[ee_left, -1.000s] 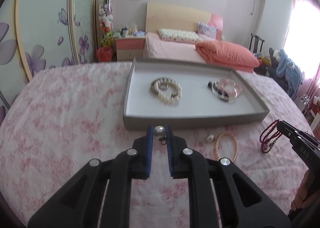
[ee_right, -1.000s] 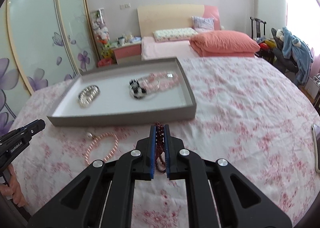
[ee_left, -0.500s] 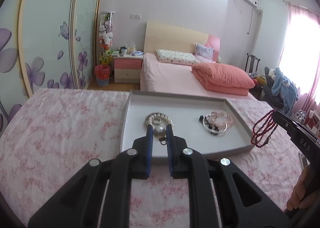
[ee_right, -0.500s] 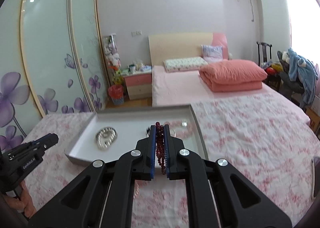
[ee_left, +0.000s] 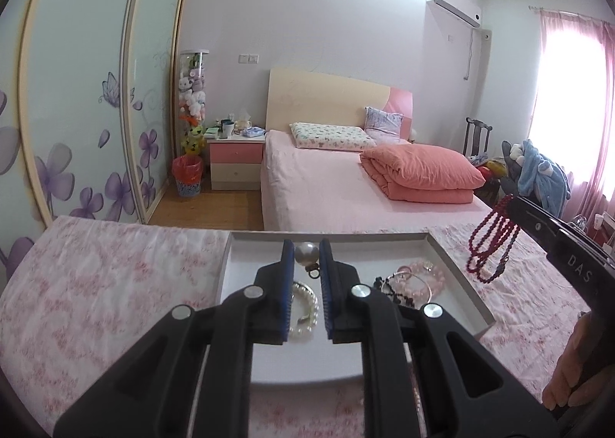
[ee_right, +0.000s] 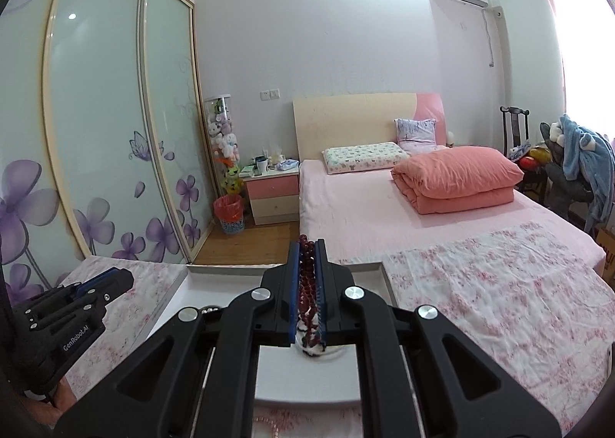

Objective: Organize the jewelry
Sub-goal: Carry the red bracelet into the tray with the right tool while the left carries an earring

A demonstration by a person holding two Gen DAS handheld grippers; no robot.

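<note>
My left tongs (ee_left: 306, 253) are pinched down on a pearl pendant (ee_left: 306, 252), the round pearl caught right between the blue pads (ee_left: 287, 276) with its little metal bail (ee_left: 313, 272) dangling underneath. They hover over the grey tray (ee_left: 459, 276) that sits on the pink floral cloth (ee_left: 96, 284). Under the tongs I catch part of a white pearl bracelet (ee_left: 307, 313) on the tray floor, but my own fingers cover most of it. To its right lies a tangle of bangles (ee_left: 411, 282), pink beads, a dark beaded strand and a thin metal ring, overlapping so that I can't separate them cleanly.

Over on the right edge of the left view, the right tongs (ee_left: 513, 205) come in with a dark red bead necklace (ee_left: 490, 245) hanging in loops in the air, just beyond the tray's right wall. The hand behind is cut off by the frame.

From the right wrist camera, those right tongs (ee_right: 307, 249) are squeezed nearly closed on the red bead necklace (ee_right: 307, 284), strands running down the narrow gap. The tray (ee_right: 386, 278) is mostly hidden behind the black body; something pale shows below the beads, too covered to name. At the bottom edge a scrap of pink beads (ee_right: 265, 420) peeks out on the cloth, cut off. The left tongs (ee_right: 111, 278) show at far left, tips partly hidden.
</note>
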